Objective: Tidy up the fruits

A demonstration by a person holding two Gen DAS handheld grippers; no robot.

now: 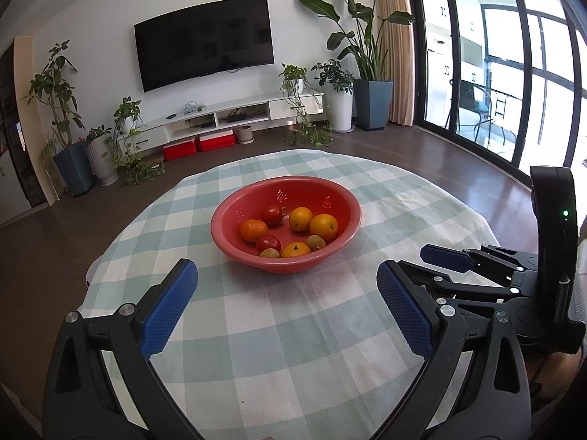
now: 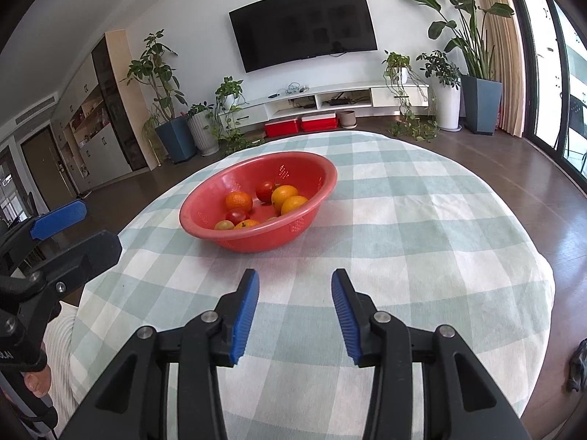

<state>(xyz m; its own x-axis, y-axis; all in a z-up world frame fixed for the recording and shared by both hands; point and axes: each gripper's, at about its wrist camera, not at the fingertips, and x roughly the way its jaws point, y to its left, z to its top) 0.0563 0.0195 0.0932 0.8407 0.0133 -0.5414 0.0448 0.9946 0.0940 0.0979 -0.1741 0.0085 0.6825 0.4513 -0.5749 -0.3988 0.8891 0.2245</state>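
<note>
All the fruits (image 1: pixel 290 231) lie in the red bowl (image 1: pixel 332 253) mid-tabletop (image 1: pixel 293 348): four oranges, two red ones, two small yellowish ones. That fits fruit gathered or fruit awaiting sorting; I cannot tell which. My left gripper (image 1: pixel 286 311) and right gripper (image 2: pixel 295 315) hover nearby, fingers spread, holding nothing.

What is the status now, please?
Left gripper open, right gripper open, both empty. Fruits all in red bowl. Nothing in the way.
</note>
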